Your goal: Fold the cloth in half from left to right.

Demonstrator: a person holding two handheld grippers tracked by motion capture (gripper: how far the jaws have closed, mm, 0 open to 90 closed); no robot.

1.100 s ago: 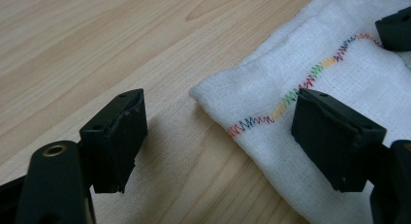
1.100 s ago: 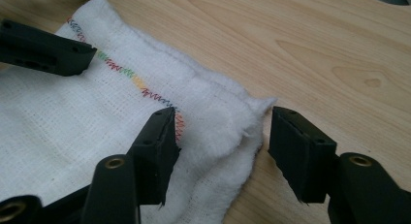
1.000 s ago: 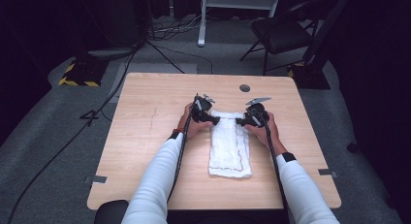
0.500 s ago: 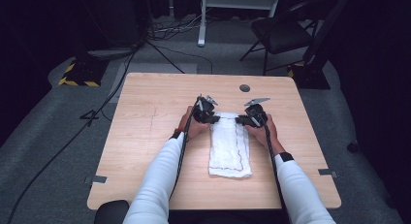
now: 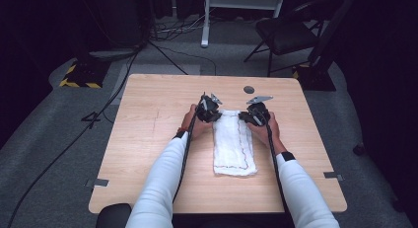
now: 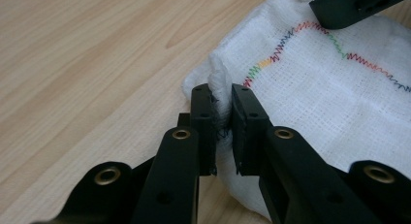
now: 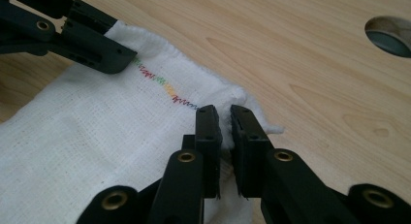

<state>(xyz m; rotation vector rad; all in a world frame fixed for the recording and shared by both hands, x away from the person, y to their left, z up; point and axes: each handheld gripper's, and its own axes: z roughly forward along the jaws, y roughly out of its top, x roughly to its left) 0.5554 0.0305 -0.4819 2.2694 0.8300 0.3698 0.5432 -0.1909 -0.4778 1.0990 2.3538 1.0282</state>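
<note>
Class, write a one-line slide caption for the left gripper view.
Left gripper pinches a corner of the white cloth on the wooden table.

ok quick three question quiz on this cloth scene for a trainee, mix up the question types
1. True or false: the left gripper has its jaws pinched on a corner of the white cloth.
2. Which part of the cloth does the right gripper hold? A) a far corner B) the near edge C) the middle
3. What runs along the cloth's far edge in the gripper views?

Key
1. True; both grippers' jaws have just been closing, with cloth between them.
2. A.
3. Multicoloured zigzag stitching.
</note>
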